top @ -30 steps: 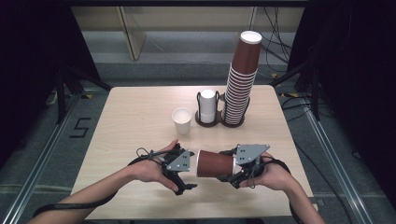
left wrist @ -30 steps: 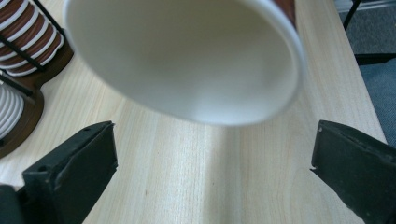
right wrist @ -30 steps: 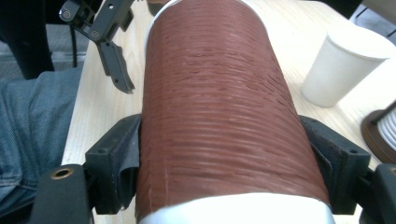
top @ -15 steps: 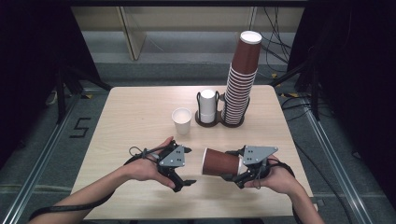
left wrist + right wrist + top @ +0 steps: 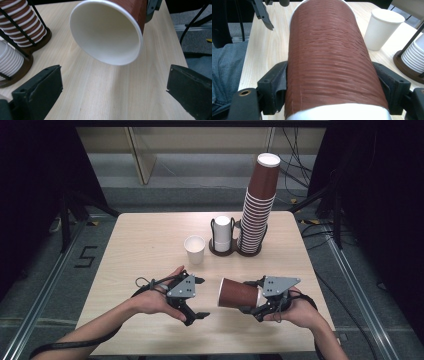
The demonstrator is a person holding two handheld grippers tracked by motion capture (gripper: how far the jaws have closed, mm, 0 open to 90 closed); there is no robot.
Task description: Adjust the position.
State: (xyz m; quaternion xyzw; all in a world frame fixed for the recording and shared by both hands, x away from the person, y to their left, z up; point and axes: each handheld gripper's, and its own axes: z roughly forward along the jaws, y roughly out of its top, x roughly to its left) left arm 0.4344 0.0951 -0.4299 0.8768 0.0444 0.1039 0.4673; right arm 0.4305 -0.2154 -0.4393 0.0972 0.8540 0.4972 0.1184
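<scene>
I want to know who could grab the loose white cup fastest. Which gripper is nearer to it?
Left. The left gripper sits just in front of the white cup; the right gripper, holding the brown cup, is farther off to its right.

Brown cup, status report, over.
Right gripper shut on brown cup, cup sideways above table. Left gripper open, empty, facing cup mouth. Nothing between them.

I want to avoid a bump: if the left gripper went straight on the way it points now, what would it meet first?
Probably the open mouth of the brown cup held sideways by the right gripper; the left gripper is open and empty, with only bare table between.
</scene>
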